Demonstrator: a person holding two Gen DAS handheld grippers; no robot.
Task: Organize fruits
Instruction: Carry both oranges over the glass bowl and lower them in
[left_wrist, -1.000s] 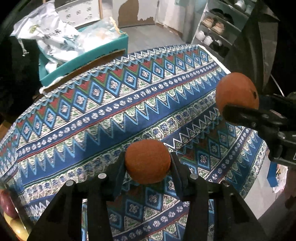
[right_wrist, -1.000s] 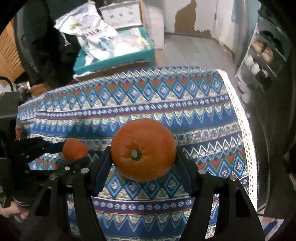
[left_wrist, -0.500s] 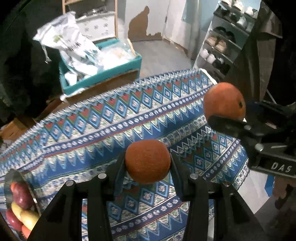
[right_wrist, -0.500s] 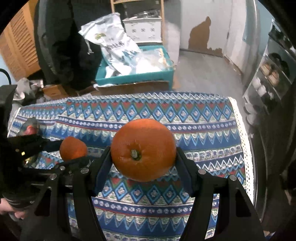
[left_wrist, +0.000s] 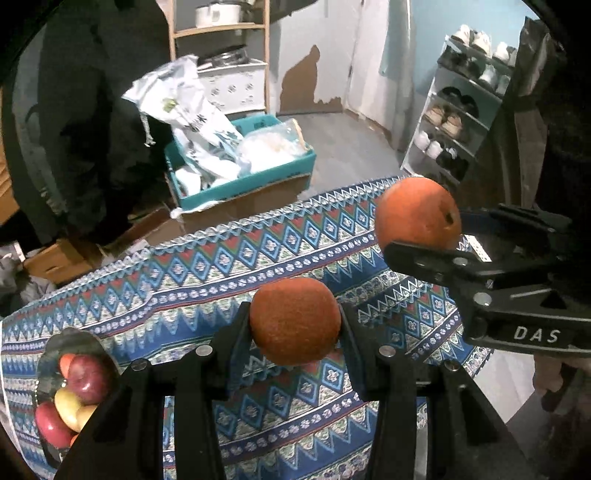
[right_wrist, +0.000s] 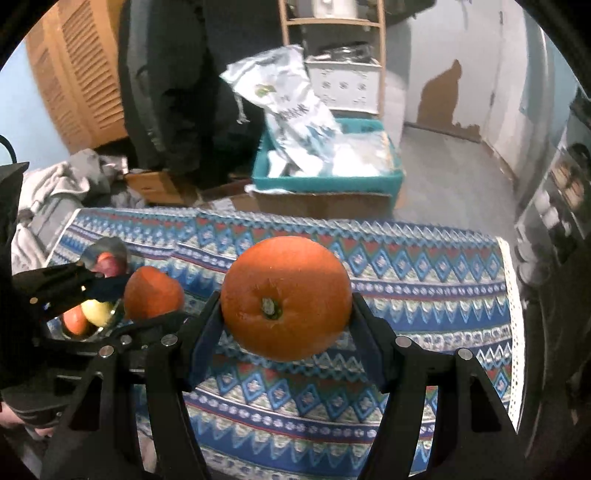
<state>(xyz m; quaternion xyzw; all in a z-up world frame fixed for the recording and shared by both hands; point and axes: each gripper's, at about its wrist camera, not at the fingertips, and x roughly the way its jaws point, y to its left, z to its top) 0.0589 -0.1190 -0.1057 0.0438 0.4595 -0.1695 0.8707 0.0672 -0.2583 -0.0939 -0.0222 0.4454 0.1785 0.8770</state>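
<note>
1. I am looking at the biggest thing first: the table cloth (left_wrist: 207, 280) with its blue zigzag stripes. A second ago it was filling my left view. Now I am seeing more of the room behind it, so I think I am lifting both claws up and away from the table.

2. A shiny fruit bowl (left_wrist: 55, 354) is showing fully in the left view now; a second ago only a bit of fruit was peeking in at the edge. I think the oranges are heading to it, so I am turning toward the left.

3. My right claw (right_wrist: 286, 306) is squeezing tight on the big orange (right_wrist: 286, 297), one finger on each side. It is hanging in the air over the cloth.

4. My left claw (left_wrist: 293, 325) is squeezing tight on the small orange (left_wrist: 294, 319), also up in the air, to the right of the bowl.

5. The right view is showing the big orange's stem end. The left view is showing only its side.

6. The left view is showing the red apple (left_wrist: 88, 378) and yellow fruit (left_wrist: 68, 404) piled in the bowl, in plain sight. In the right view my left claw is partly hiding them.
</note>
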